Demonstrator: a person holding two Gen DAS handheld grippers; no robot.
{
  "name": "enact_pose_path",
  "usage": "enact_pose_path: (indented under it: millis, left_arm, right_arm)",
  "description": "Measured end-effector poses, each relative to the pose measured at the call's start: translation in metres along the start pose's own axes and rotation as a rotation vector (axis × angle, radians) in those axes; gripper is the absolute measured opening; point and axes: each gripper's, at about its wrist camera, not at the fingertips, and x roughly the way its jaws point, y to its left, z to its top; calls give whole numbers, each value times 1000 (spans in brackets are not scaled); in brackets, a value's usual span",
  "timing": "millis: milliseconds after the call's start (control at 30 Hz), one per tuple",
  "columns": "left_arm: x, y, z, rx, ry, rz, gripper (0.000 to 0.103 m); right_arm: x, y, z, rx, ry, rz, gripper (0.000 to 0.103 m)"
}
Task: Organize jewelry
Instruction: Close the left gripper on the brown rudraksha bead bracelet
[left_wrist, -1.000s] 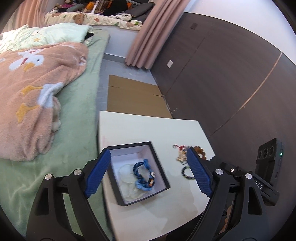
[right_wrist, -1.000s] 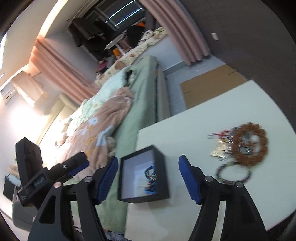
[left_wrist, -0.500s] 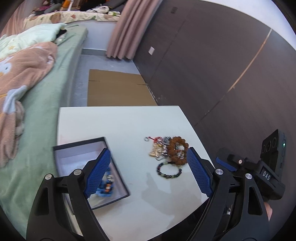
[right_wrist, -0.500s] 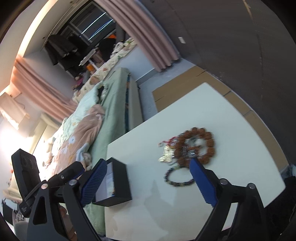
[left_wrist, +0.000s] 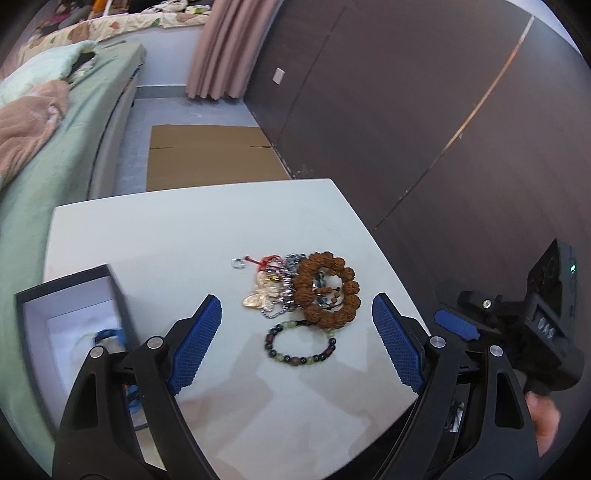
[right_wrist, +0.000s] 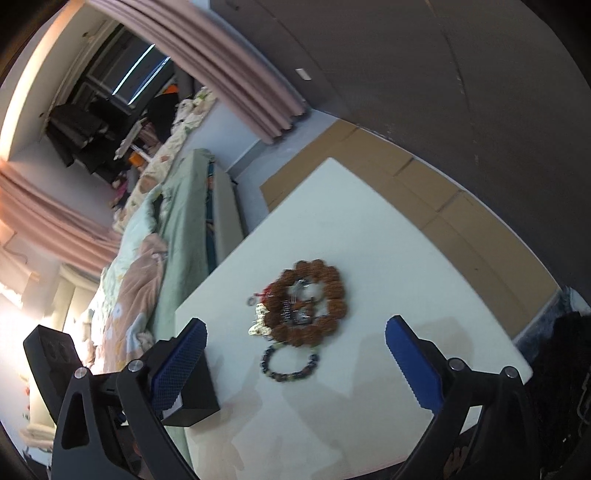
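Note:
A pile of jewelry lies mid-table: a brown bead bracelet (left_wrist: 327, 291) (right_wrist: 308, 308), a dark and green bead bracelet (left_wrist: 301, 345) (right_wrist: 290, 363), and a tangle of silver chains with a gold pendant (left_wrist: 271, 295) and a red cord. A black box with white lining (left_wrist: 70, 325) stands at the table's left edge and holds a blue bracelet (left_wrist: 109, 336). My left gripper (left_wrist: 297, 343) is open and empty, hovering over the dark bracelet. My right gripper (right_wrist: 295, 363) is open and empty, framing the same pile from above.
The white table (left_wrist: 184, 236) stands beside a green bed (left_wrist: 55, 155) with a pink blanket on the left. Flat cardboard (left_wrist: 210, 155) lies on the floor behind it. A dark panelled wall (left_wrist: 424, 110) runs along the right. The right gripper's body (left_wrist: 517, 332) is near the table's right edge.
Both grippers have swung to the right, from the black box to the jewelry pile. The box has slid to the left edge of both views. Both stay open.

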Motion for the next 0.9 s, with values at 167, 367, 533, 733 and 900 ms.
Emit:
enact_pose_path:
  millis: [167, 367, 533, 733, 900]
  left_arm:
    - [39, -5, -9, 13, 76, -9, 65]
    - [63, -10, -13, 23, 106, 3, 48]
    - [78, -13, -15, 7, 137, -10, 30]
    - [92, -11, -13, -34, 151, -11, 30]
    - [98, -13, -13, -34, 144, 11, 25]
  right_arm:
    - [7, -8, 4, -20, 22, -34, 95]
    - [10, -15, 7, -12, 37, -52, 92]
    - [11, -17, 10, -11, 44, -37, 92]
    - [14, -17, 11, -20, 52, -38, 91]
    - [15, -15, 10, -30, 51, -51, 91]
